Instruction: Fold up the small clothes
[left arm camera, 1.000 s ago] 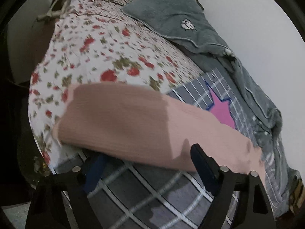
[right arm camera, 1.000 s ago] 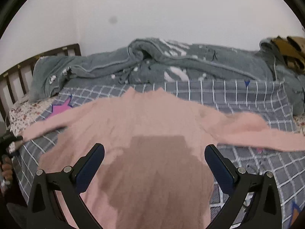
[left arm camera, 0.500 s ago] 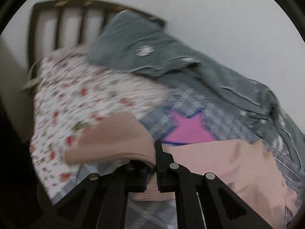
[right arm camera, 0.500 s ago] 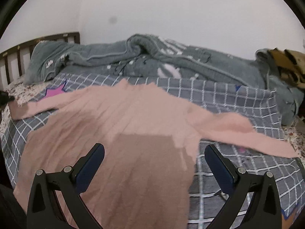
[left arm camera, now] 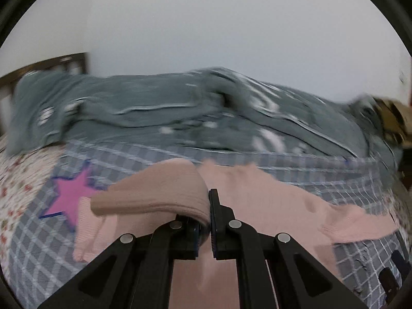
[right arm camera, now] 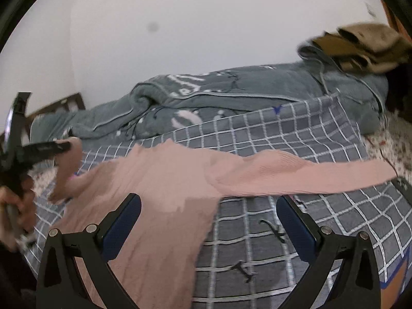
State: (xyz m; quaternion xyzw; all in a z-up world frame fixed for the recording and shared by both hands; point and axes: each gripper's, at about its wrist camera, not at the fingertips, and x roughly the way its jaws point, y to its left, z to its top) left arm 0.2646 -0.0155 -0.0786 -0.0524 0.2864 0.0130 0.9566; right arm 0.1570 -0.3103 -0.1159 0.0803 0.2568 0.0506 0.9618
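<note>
A pink knit sweater point(right arm camera: 164, 180) lies spread on the grey checked bedspread point(right arm camera: 296, 139). My left gripper point(left arm camera: 208, 206) is shut on the sweater's left sleeve point(left arm camera: 159, 190), which is lifted off the bed and hangs folded over the jaws. In the right wrist view that same gripper point(right arm camera: 64, 146) shows at the far left with the sleeve cuff point(right arm camera: 67, 172) dangling from it, held by a person's hand point(right arm camera: 15, 206). My right gripper point(right arm camera: 208, 211) stands open above the sweater's lower body, nothing between its fingers. The right sleeve point(right arm camera: 309, 175) stretches out flat to the right.
A rumpled grey-green blanket point(right arm camera: 231, 90) runs along the wall behind the sweater. Brown clothing point(right arm camera: 360, 43) sits piled at the far right. A floral sheet point(left arm camera: 20, 175) and dark wooden headboard point(left arm camera: 51, 64) lie at the left. A pink star point(left arm camera: 72, 193) marks the bedspread.
My left gripper shut on the left sleeve, then lifted it and swung it right, over the sweater. My right gripper drifted right and stayed open.
</note>
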